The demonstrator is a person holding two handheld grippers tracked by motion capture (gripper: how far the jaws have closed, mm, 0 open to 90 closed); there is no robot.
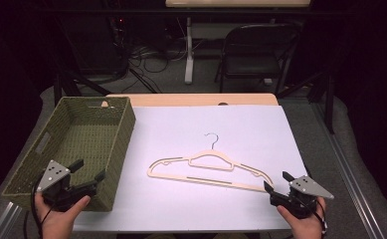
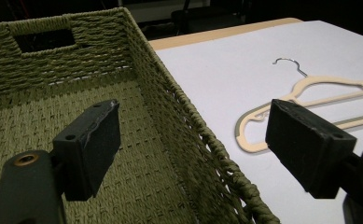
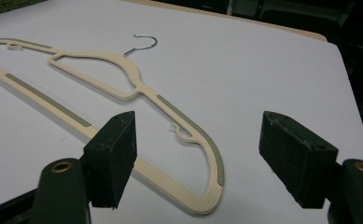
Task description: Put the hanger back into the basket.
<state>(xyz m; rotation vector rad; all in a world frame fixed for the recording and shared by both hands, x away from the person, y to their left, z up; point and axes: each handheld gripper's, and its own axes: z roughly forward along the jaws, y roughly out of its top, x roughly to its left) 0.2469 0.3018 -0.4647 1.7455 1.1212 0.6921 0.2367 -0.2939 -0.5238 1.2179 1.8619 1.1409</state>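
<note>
A cream plastic hanger point(image 1: 206, 169) with a metal hook lies flat on the white sheet in the middle of the table. Its right end point(image 3: 202, 186) lies just ahead of my right gripper point(image 3: 198, 154), which is open and holds nothing. In the high view that gripper point(image 1: 279, 180) sits at the table's front right, by the hanger's right tip. My left gripper point(image 1: 87, 170) hovers open over the near right corner of the green woven basket point(image 1: 32, 164). Its jaws straddle the basket's right wall point(image 2: 188, 116), apart from it, with the hanger point(image 2: 305, 102) farther off.
The basket is empty, with a handle slot point(image 2: 44, 39) in its far wall. The white sheet point(image 1: 250, 129) covers most of a wooden table point(image 1: 191, 99). Behind the table stand a folding chair point(image 1: 255, 50), a desk leg and cables on the floor.
</note>
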